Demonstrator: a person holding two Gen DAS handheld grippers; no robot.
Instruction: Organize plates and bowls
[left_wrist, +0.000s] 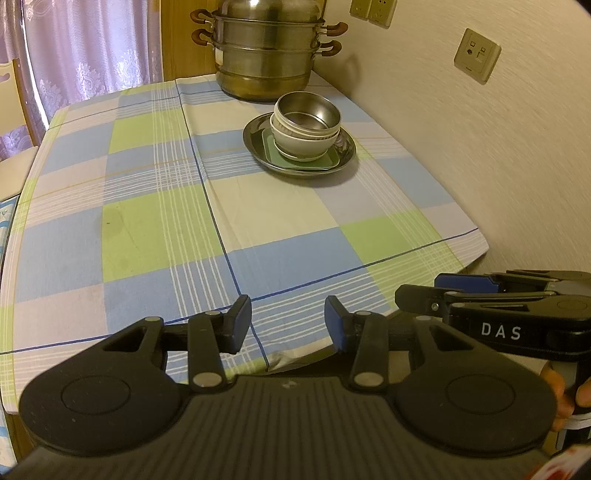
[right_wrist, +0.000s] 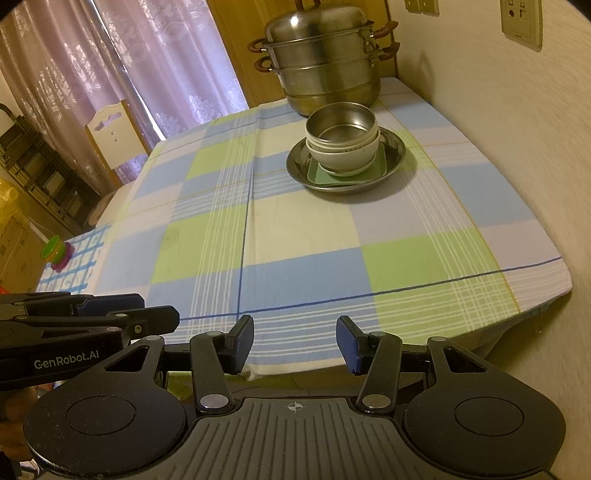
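Observation:
A stack stands at the far right of the checked tablecloth: a steel bowl (left_wrist: 309, 110) (right_wrist: 341, 122) nested in white bowls (left_wrist: 301, 142) (right_wrist: 345, 155), on a green square plate (left_wrist: 328, 159) (right_wrist: 317, 173), inside a round steel plate (left_wrist: 258, 142) (right_wrist: 393, 151). My left gripper (left_wrist: 288, 323) is open and empty at the table's near edge, far from the stack. My right gripper (right_wrist: 295, 343) is open and empty at the near edge too. Each gripper shows from the side in the other's view: the right one (left_wrist: 443, 291) and the left one (right_wrist: 147, 314).
A large steel steamer pot (left_wrist: 264, 48) (right_wrist: 325, 62) stands behind the stack by the wall (left_wrist: 498, 166). A chair (right_wrist: 114, 133) and curtains are beyond the table's left side. A small green and purple toy (right_wrist: 57, 253) sits on a side surface at left.

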